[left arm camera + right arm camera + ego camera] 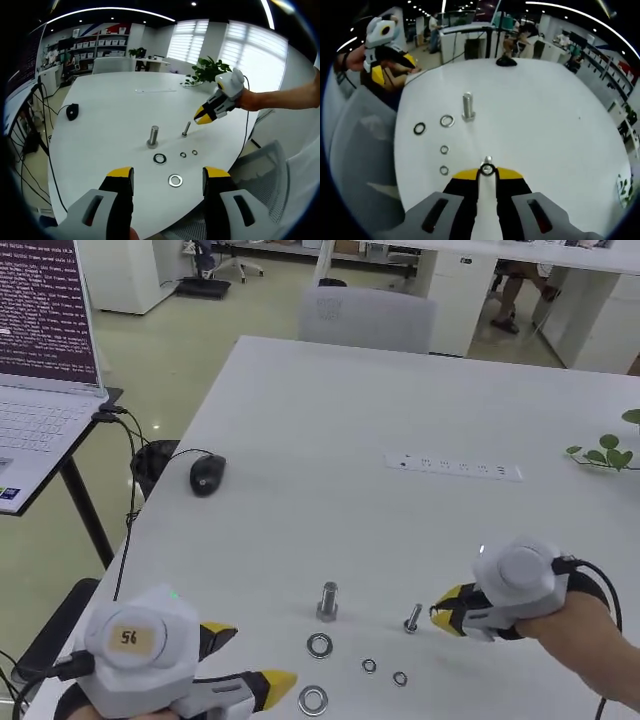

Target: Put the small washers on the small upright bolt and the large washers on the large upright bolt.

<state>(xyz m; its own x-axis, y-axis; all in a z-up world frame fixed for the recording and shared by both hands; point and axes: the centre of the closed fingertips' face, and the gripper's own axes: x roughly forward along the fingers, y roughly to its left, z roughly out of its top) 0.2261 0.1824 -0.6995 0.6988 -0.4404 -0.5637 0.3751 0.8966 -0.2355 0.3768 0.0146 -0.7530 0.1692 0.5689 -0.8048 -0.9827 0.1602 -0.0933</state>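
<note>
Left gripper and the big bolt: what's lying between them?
Two large washers lie between the left gripper and large bolt, in the left gripper view.

Lighting bright, even; windows (240, 50) overexposed, upper right. Soft faint shadows on tabletop (400, 400). Gripper views bowed at edges.

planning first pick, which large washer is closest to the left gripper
The large washer nearest the table edge, just off the jaws of the left gripper; the other large washer lies beside the large bolt.
</note>
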